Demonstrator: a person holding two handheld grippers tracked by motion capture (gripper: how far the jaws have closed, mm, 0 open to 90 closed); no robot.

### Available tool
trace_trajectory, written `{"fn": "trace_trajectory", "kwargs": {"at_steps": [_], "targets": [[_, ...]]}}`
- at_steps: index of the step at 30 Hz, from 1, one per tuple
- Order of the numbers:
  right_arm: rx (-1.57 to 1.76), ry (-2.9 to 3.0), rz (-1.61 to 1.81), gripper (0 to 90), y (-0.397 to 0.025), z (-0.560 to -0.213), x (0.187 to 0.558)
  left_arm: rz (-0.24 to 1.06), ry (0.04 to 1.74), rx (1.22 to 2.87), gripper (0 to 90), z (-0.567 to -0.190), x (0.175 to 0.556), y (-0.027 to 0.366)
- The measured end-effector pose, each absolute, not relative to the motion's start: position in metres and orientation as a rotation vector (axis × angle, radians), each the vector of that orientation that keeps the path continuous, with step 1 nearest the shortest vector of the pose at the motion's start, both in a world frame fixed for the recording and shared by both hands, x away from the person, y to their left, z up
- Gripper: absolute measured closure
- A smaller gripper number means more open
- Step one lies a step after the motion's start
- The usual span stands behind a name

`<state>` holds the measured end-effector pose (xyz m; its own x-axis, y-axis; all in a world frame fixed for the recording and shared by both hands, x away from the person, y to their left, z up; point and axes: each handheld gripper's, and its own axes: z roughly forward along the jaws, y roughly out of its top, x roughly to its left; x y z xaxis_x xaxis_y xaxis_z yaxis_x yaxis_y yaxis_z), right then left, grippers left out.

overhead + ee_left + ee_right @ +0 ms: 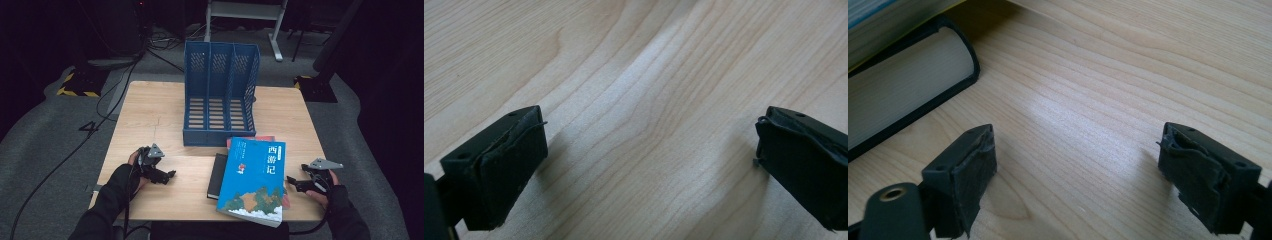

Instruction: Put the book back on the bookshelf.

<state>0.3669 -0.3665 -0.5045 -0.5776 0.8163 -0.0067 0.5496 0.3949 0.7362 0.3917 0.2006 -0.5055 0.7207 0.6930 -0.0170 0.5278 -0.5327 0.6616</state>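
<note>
Pre-grasp: both jaws wide, empty; left gripper [159,172] on bare table [150,115], right gripper [300,184] just beside the blue book [255,180] topping the stack before the file rack [220,95]. Next likely: right gripper pinches the book's edge.

A light wooden table [150,125] stood on grey carpet [45,130]. Beyond its far edge, a white desk frame [245,15] and black cables [165,40] lay in dim light.

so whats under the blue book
Under the blue book a black book sticks out at its left, and a red book peeks out behind. How far they run underneath is covered.
</note>
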Motion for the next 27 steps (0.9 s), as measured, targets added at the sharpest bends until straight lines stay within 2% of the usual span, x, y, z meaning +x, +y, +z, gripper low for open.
{"fn": "trace_trajectory", "kwargs": {"at_steps": [1, 9, 15, 27], "targets": [[1.181, 2.291, 1.001, 15.8, -0.367, -0.504, 0.367, 0.314, 0.875, 2.282, 0.2, -0.505, 0.393, 0.201], [1.181, 2.302, 0.991, 15.9, -0.367, -0.503, 0.367, 0.298, 0.837, 2.296, 0.3, -0.505, 0.395, 0.193], [1.221, 2.315, 0.974, 20.2, -0.37, -0.494, 0.367, 0.312, 0.876, 2.282, 0.3, -0.505, 0.39, 0.193], [1.188, 2.298, 1.071, 21.0, -0.365, -0.448, 0.347, 0.304, 0.861, 2.286, 1.1, -0.505, 0.388, 0.184]]}}
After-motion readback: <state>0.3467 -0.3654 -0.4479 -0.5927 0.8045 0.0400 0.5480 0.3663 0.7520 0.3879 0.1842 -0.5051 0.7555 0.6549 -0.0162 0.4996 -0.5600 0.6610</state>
